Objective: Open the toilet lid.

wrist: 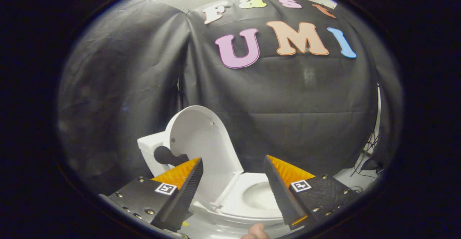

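A white toilet stands ahead of my fingers against the black cloth wall. Its lid (200,149) is raised upright and leans back toward the white tank (151,149), with a dark round knob (166,156) on the tank's side. The seat (248,206) lies flat around the open bowl (260,195), which sits between and just beyond my fingers. My gripper (233,167) is open, with its orange and black fingers (187,181) spread wide and nothing between them. The lid is just beyond my left finger and apart from it.
Black cloth walls close in behind and to the left of the toilet. A pale floor (354,177) with dark cables (367,152) shows at the right. A fingertip of a person's hand (256,231) pokes in below, between my fingers.
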The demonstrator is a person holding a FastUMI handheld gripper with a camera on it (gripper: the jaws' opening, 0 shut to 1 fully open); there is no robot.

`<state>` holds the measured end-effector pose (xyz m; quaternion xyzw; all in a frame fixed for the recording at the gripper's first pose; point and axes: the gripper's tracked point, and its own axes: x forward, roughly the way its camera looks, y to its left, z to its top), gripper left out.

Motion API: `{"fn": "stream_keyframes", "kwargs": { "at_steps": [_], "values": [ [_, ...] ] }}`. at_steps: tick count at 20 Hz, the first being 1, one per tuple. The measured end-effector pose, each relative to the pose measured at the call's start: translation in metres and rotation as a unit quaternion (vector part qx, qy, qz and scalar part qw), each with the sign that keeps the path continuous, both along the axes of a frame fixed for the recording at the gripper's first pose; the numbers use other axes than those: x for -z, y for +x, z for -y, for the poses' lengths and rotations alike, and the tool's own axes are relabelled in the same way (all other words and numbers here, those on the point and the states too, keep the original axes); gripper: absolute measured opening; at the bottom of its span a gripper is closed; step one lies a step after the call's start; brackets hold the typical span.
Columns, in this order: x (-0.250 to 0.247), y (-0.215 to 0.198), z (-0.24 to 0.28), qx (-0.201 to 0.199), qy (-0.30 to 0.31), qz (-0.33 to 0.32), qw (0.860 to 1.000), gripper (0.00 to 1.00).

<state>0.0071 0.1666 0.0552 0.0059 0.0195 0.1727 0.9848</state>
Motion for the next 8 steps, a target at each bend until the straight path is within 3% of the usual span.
{"fn": "stream_keyframes", "kwargs": {
  "at_steps": [8],
  "values": [
    [-0.009,-0.011,0.047,0.021,-0.011,0.014,1.000,0.99]
  ]
}}
